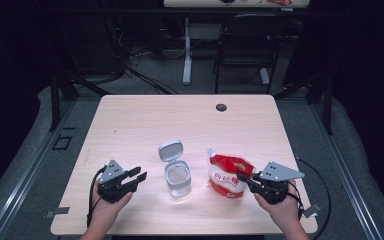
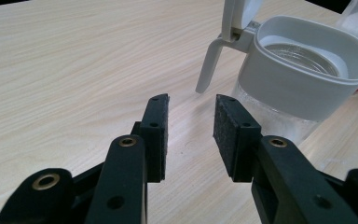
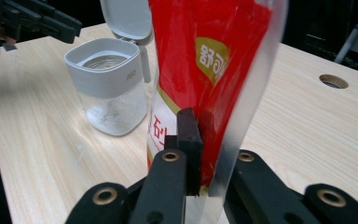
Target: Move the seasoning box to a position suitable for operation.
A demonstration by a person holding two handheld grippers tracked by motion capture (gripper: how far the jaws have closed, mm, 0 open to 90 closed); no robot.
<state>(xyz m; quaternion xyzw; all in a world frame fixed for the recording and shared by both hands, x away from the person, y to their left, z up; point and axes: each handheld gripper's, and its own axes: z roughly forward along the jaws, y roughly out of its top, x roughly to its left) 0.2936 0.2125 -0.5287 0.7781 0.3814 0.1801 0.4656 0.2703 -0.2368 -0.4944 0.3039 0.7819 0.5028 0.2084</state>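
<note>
On the table (image 1: pixel 130 120): one open jar (image 1: pixel 177 177), one pouch (image 1: pixel 227 175) pinched by right tongs (image 1: pixel 241 178); left tongs (image 1: pixel 136 176) agape.

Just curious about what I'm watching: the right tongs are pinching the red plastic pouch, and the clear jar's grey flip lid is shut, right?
Not quite. The clear jar's grey flip lid stands open, as the high view shows. The right tongs do pinch the red plastic pouch.

Red pouch (image 1: pixel 228 176), grey-lidded clear jar (image 1: pixel 177 177)
</note>
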